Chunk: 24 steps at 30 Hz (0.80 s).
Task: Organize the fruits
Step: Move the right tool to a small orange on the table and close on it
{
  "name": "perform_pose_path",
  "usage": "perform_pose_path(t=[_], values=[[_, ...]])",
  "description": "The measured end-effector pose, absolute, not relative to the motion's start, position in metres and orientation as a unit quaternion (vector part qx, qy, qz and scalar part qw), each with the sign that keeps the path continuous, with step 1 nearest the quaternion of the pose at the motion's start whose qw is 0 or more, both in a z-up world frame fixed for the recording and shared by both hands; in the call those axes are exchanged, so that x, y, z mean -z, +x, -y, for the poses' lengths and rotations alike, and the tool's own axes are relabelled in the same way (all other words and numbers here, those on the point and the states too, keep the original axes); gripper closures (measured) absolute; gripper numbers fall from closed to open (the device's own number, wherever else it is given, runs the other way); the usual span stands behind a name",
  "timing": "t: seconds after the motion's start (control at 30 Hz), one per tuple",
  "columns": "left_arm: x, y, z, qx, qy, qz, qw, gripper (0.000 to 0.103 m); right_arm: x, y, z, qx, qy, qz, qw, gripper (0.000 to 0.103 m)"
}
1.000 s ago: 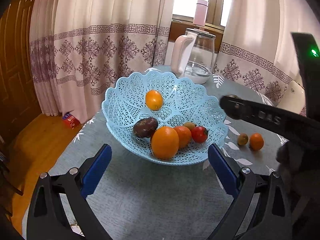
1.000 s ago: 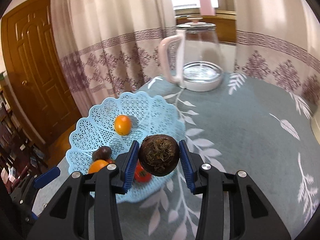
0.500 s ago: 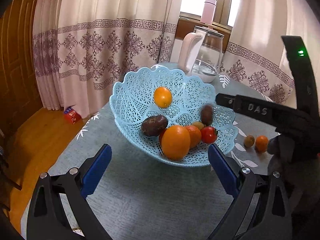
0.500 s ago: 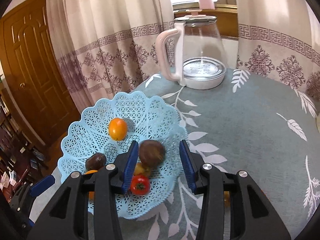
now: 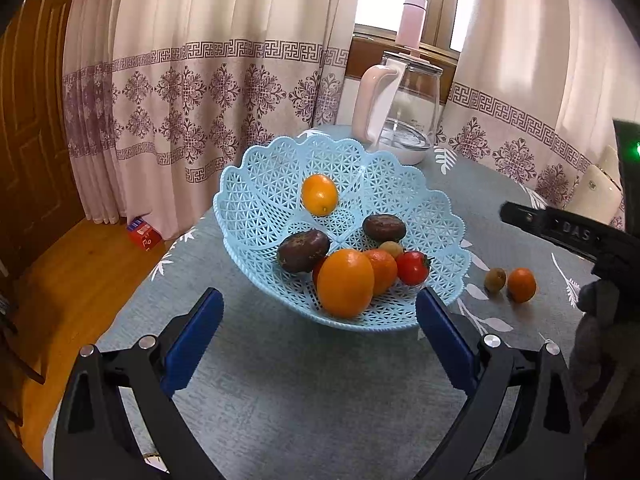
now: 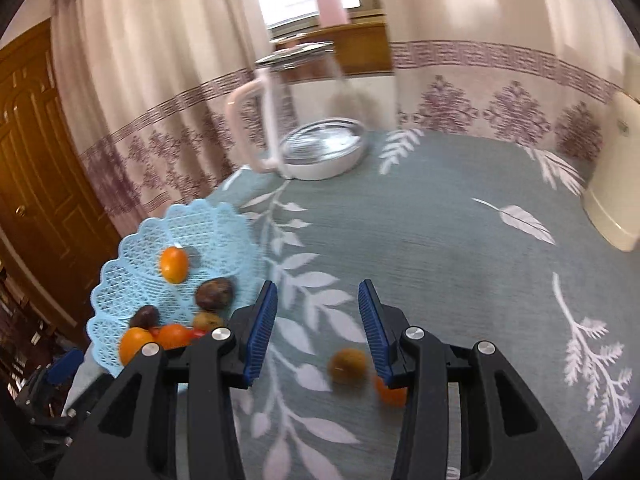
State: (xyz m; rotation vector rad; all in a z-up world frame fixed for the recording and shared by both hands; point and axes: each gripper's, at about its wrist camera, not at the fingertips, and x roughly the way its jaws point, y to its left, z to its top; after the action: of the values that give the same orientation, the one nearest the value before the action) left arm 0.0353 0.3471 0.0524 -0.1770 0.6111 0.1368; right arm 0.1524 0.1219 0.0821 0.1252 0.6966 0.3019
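Observation:
A light blue lattice basket [image 5: 436,216] [image 6: 132,280] on the grey-green tablecloth holds several fruits: oranges, two dark brown passion fruits [image 5: 385,227] [image 5: 303,250] and a red tomato [image 5: 413,267]. Right of the basket, a small brown-green fruit [image 5: 495,280] [image 6: 348,365] and a small orange fruit [image 5: 521,285] [image 6: 390,394] lie on the cloth. My left gripper [image 5: 318,336] stands open in front of the basket, holding nothing. My right gripper [image 6: 318,320] is open and empty, above the cloth; the two loose fruits lie low by its right finger.
A glass kettle with a pink handle [image 5: 404,112] [image 6: 308,136] stands at the table's back, a pink bottle [image 5: 410,20] on the sill behind it. A cream-coloured object [image 6: 612,208] sits at the right edge. Curtains hang around; a wooden door [image 6: 36,184] is left.
My right gripper opened and let the dark brown fruit fall into the basket, then swung right over the cloth toward the two loose fruits. The left gripper stayed open, shifting only slightly.

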Motion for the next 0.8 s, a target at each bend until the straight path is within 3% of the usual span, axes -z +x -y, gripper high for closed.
perform_pose_path(t=[0.37,0.8], values=[[-0.052,0.033,-0.339,-0.061,-0.081,-0.302,0.948,0.005,-0.058,0.145,-0.061,-0.092,0.105,-0.367,0.920,0.060],[-0.052,0.030,-0.332,-0.057,-0.074,-0.306,0.948,0.005,-0.034,0.138,-0.071,-0.109,0.103,-0.390,0.908,0.058]])
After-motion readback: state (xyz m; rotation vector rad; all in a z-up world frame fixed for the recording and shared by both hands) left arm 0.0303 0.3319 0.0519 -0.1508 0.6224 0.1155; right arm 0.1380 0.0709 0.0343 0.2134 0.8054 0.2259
